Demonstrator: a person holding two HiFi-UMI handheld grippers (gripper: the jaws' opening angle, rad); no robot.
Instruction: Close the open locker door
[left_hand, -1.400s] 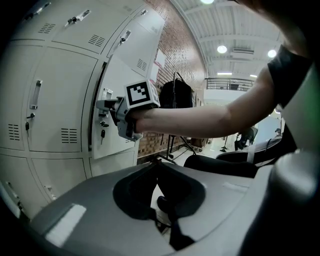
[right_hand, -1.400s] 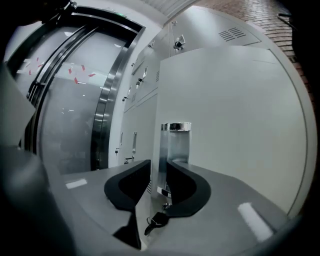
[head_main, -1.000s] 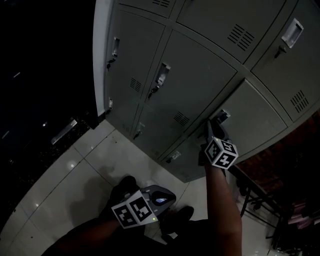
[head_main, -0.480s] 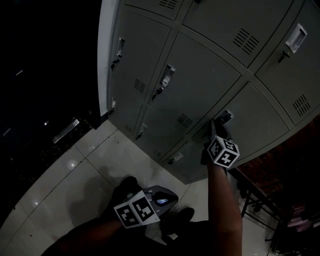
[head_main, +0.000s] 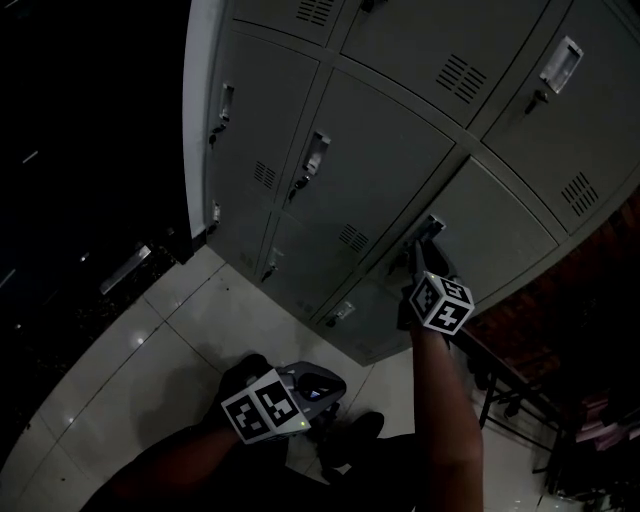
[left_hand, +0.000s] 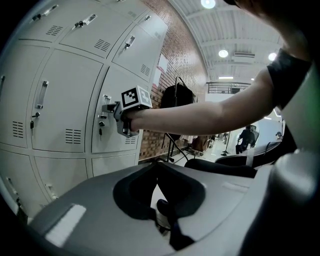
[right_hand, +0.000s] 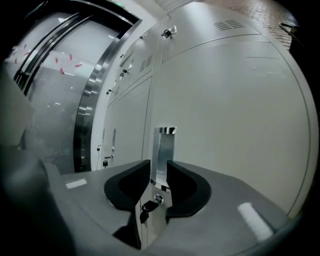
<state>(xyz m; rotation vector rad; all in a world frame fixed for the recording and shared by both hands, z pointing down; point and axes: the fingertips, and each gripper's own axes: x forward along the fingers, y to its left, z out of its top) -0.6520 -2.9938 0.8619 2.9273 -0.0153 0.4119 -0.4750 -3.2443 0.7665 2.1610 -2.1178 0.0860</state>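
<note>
A wall of grey lockers fills the head view. My right gripper (head_main: 425, 242) is up against the chrome handle (head_main: 432, 226) of one locker door (head_main: 500, 230) in the lower row. In the right gripper view the handle (right_hand: 164, 145) stands between the two black pads, and my right gripper (right_hand: 158, 165) is shut on it. The door (right_hand: 225, 115) looks nearly flush with its neighbours; whether a gap is left I cannot tell. My left gripper (head_main: 325, 383) hangs low by the person's legs, shut and holding nothing (left_hand: 159, 167). From there the right gripper (left_hand: 120, 117) shows at the handle (left_hand: 105, 105).
Closed lockers (head_main: 370, 150) lie left of and above the held door. Pale floor tiles (head_main: 180, 330) spread below. A dark metal-framed doorway (right_hand: 90, 85) stands beside the locker block. A black metal rack (head_main: 510, 395) and a brick wall (left_hand: 175, 55) are to the right.
The right gripper stays on the handle throughout. The head view has shifted a little, and the left gripper has barely moved.
</note>
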